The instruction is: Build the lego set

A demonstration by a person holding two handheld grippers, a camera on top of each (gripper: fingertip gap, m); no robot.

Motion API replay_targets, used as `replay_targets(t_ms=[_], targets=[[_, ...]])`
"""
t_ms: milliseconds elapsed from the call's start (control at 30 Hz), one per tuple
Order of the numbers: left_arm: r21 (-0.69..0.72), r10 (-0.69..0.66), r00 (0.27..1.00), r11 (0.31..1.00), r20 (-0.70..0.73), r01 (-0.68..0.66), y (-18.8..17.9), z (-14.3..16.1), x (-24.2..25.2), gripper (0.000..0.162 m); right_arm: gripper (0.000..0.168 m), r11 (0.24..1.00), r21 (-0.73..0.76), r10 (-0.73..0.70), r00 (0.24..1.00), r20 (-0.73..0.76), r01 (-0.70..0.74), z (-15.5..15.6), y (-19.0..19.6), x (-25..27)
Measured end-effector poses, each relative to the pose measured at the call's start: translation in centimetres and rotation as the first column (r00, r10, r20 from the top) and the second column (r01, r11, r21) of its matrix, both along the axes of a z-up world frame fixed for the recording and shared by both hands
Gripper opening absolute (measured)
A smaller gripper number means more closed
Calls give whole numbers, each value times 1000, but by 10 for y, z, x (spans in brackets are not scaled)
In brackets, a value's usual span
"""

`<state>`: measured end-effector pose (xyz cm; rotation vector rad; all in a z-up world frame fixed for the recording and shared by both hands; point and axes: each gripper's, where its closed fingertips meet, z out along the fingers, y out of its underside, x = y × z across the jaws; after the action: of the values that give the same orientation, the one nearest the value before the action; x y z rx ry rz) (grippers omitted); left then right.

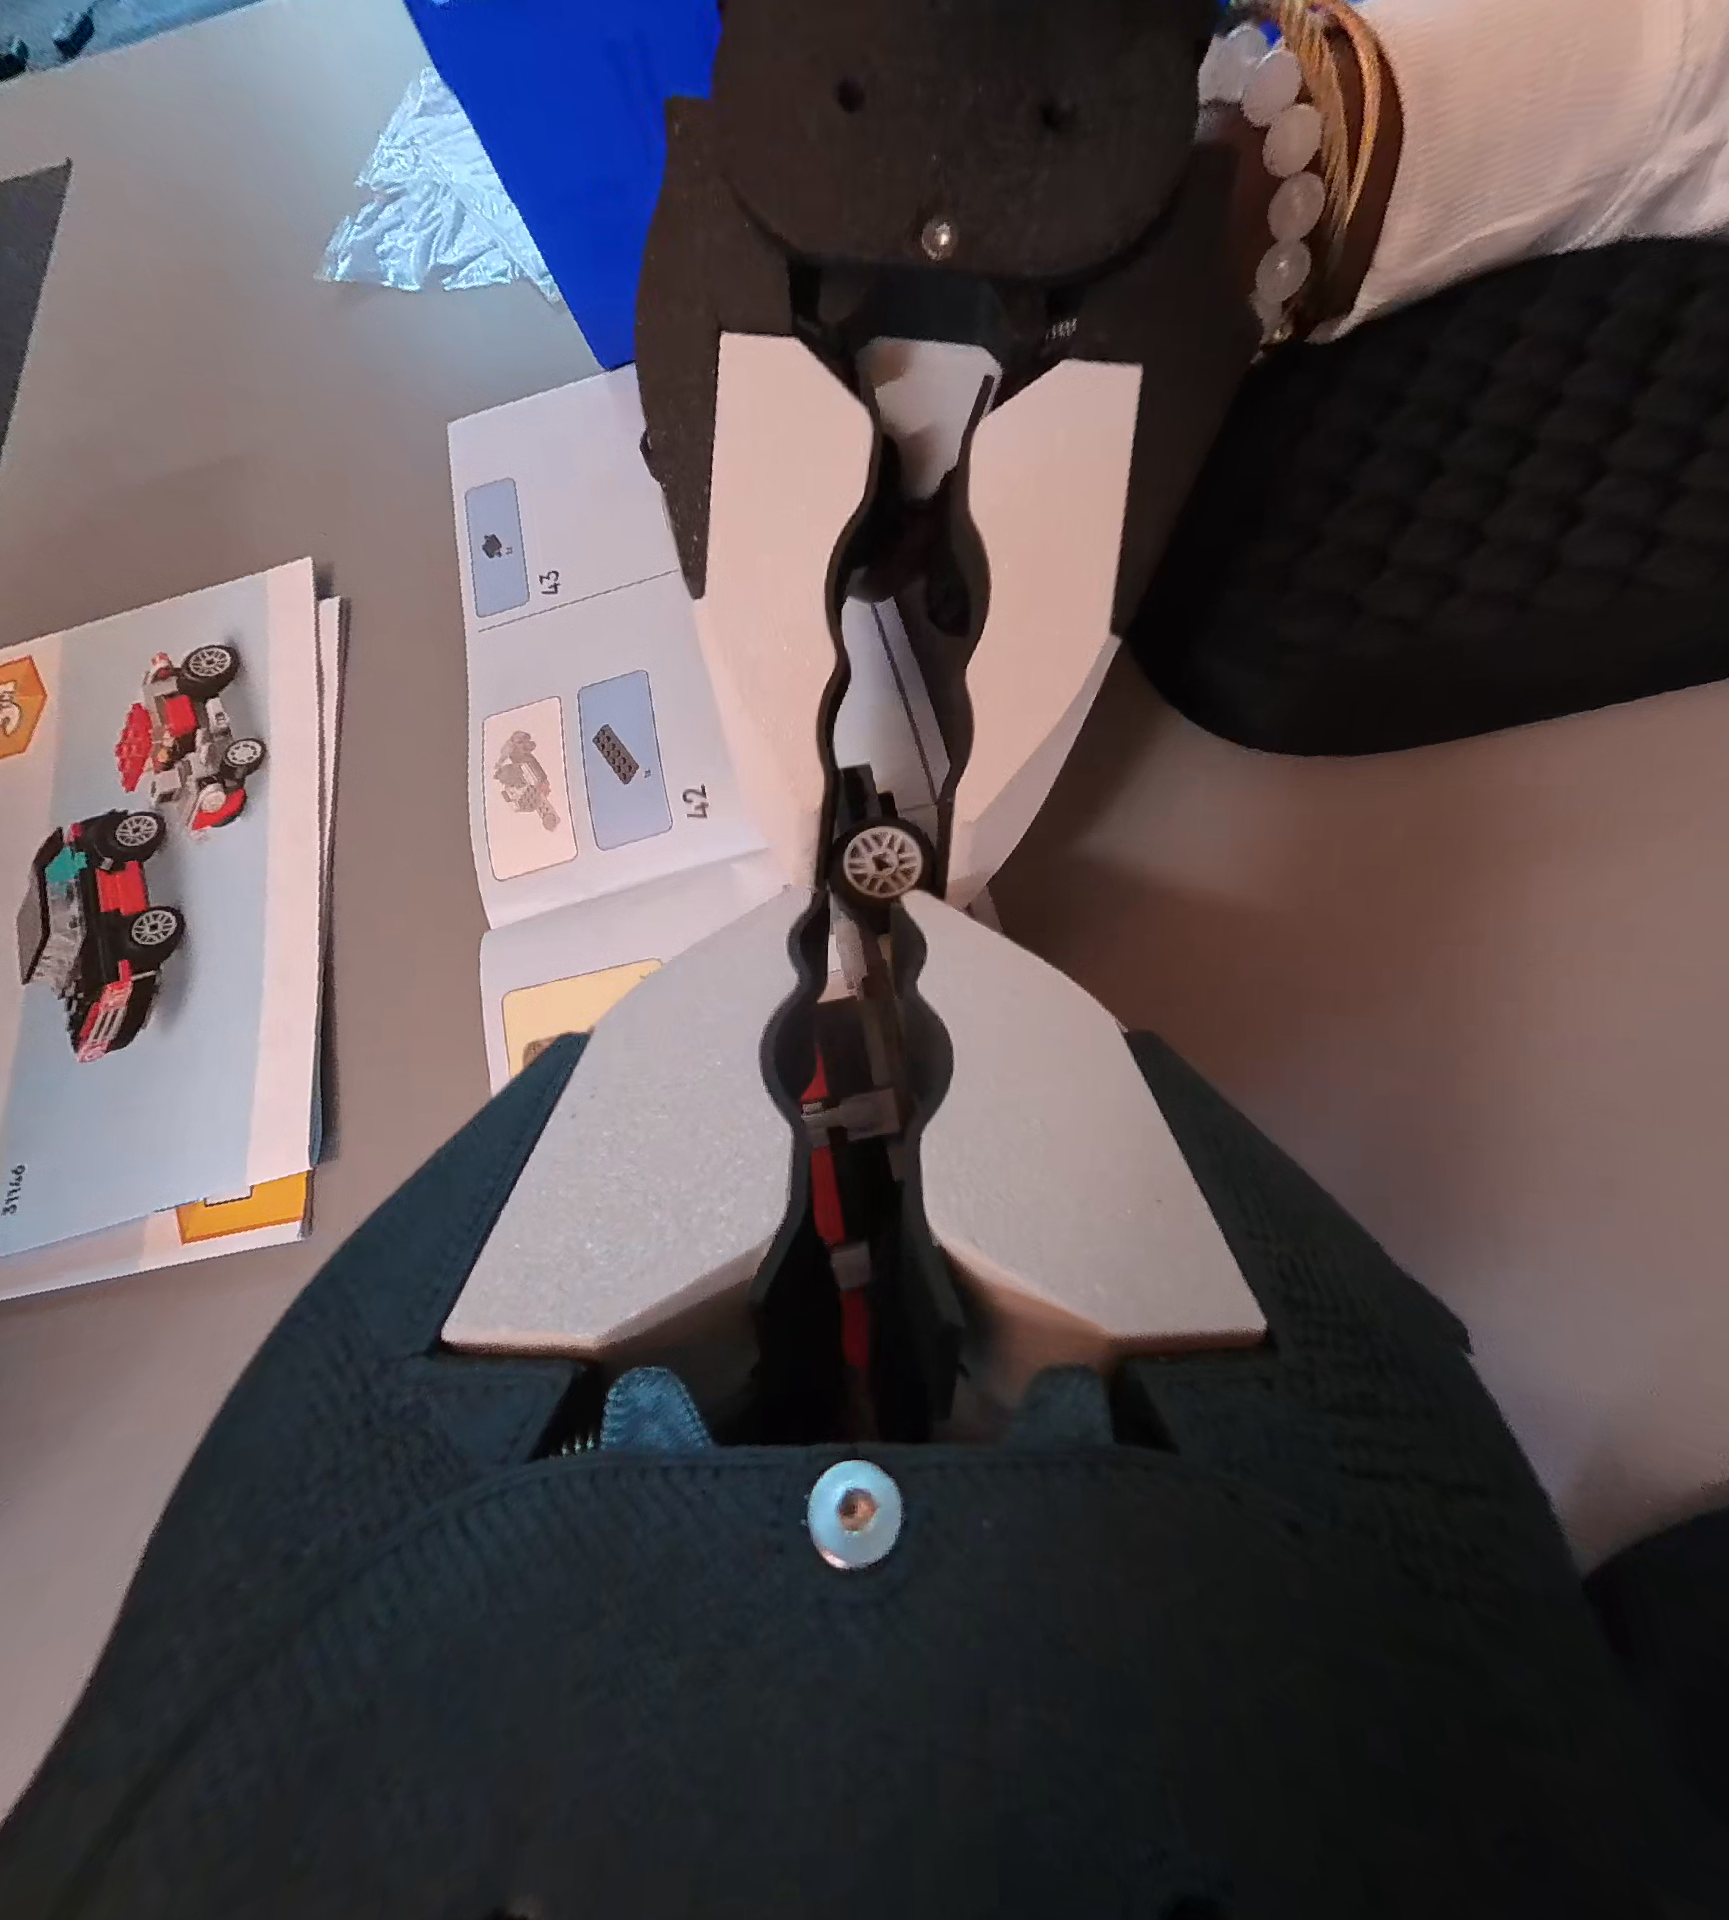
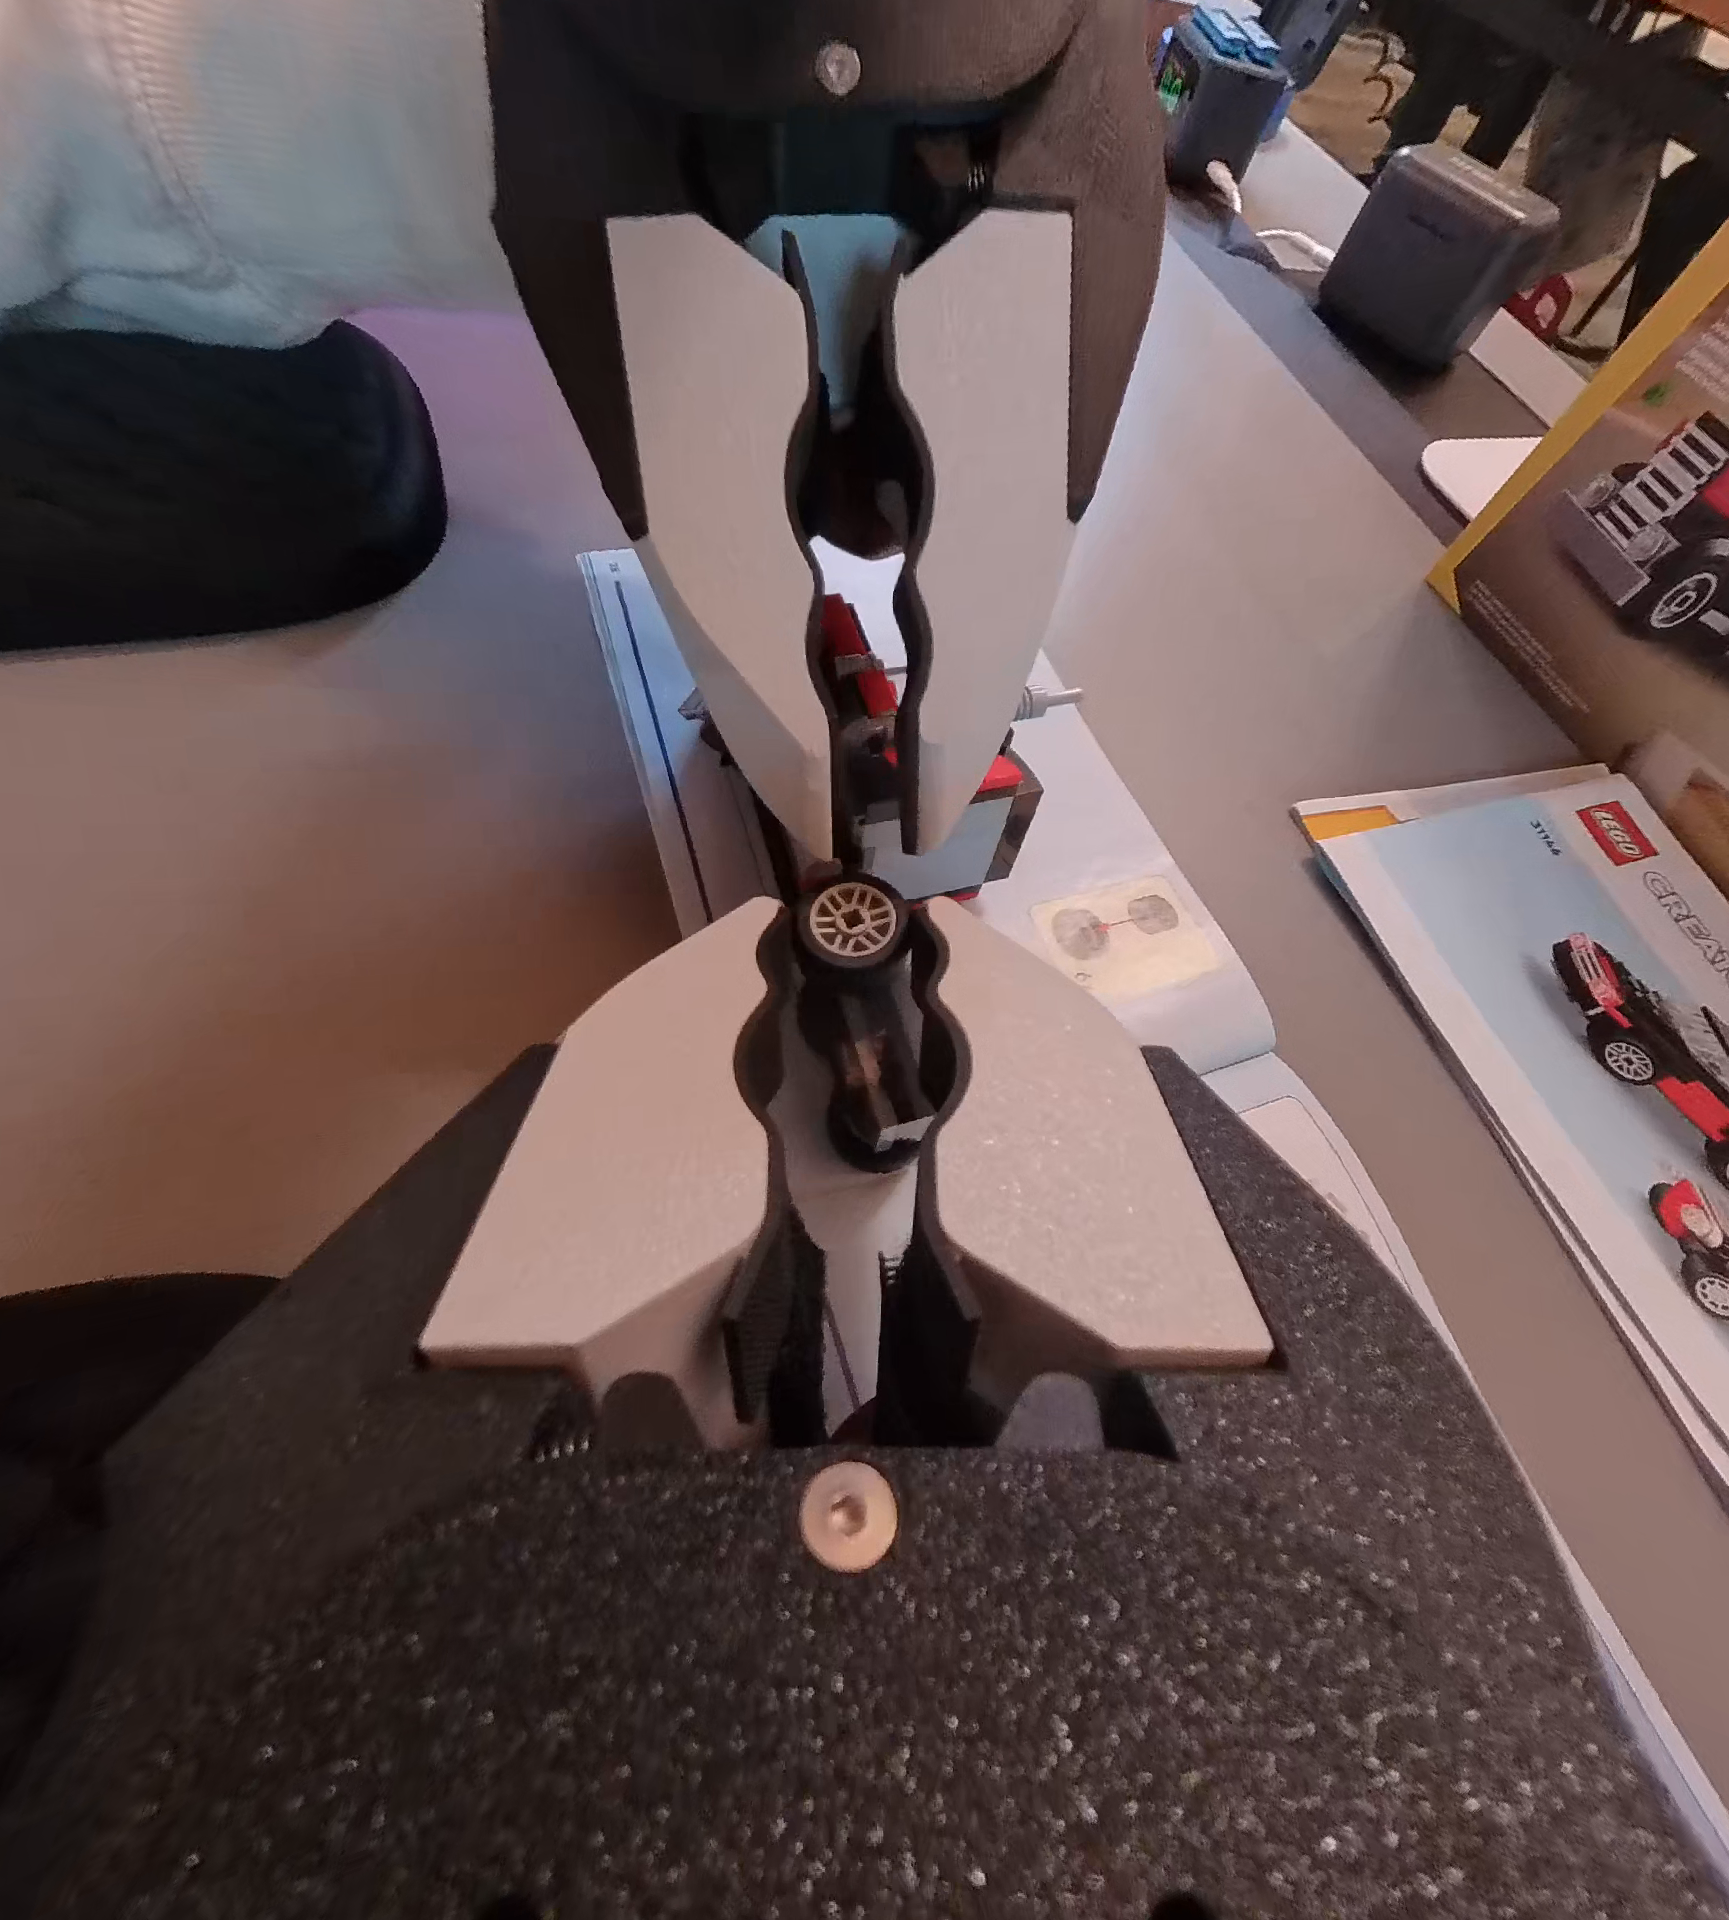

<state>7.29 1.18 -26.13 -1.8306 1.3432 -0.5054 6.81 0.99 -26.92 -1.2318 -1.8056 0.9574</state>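
Observation:
My left gripper (image 1: 860, 920) is shut on a red, black and grey Lego car body (image 1: 831, 1143). My right gripper (image 1: 886, 878) faces it tip to tip and is shut on a black axle piece with a grey-spoked wheel (image 1: 886, 860). In the right wrist view my right gripper (image 2: 855, 912) holds that wheel (image 2: 849, 920) at its fingertips, with the rest of the piece back between the fingers. The left gripper (image 2: 881, 831) holds the car body (image 2: 953, 842) just beyond the wheel. The wheel and the car body look to be touching. Both are held above an open instruction booklet (image 1: 579, 675).
A closed instruction booklet (image 1: 112, 935) lies on the grey table (image 1: 1359, 1039) and also shows in the right wrist view (image 2: 1566, 1039). The set's box (image 2: 1670, 468) stands behind it. A clear plastic bag (image 1: 424, 208) and a black cushion (image 1: 1514, 499) are nearby. A white sleeve with bracelets (image 1: 1286, 177) is behind the right gripper. Only a small space, under 4 cm, lies between the two pairs of fingers.

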Motion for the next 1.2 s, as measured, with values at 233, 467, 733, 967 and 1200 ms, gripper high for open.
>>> replay_targets(t_ms=[233, 467, 733, 967, 1200], targets=[[-15, 4, 1000, 1000, -3, -4, 1, -4, 0, 11, 22, 1000, 14, 1, 1000, -8, -1, 0, 0, -1], [-42, -9, 1000, 999, -7, 9, -2, -8, 0, 11, 22, 1000, 22, 3, 1000, 1, -3, -1, -1, -1], [-41, -21, 1000, 999, 0, 21, -3, -9, 3, 15, 21, 1000, -10, 22, 999, -33, -23, 2, 0, 2], [-39, -19, 1000, 999, -4, 19, -3, -9, 4, 18, 22, 995, -95, 10, 1000, 13, -9, -3, 4, 5], [14, -6, 999, 1000, -36, 6, 1, -8, 8, 18, 28, 996, -89, 24, 997, 67, -18, -7, 1, 8]])
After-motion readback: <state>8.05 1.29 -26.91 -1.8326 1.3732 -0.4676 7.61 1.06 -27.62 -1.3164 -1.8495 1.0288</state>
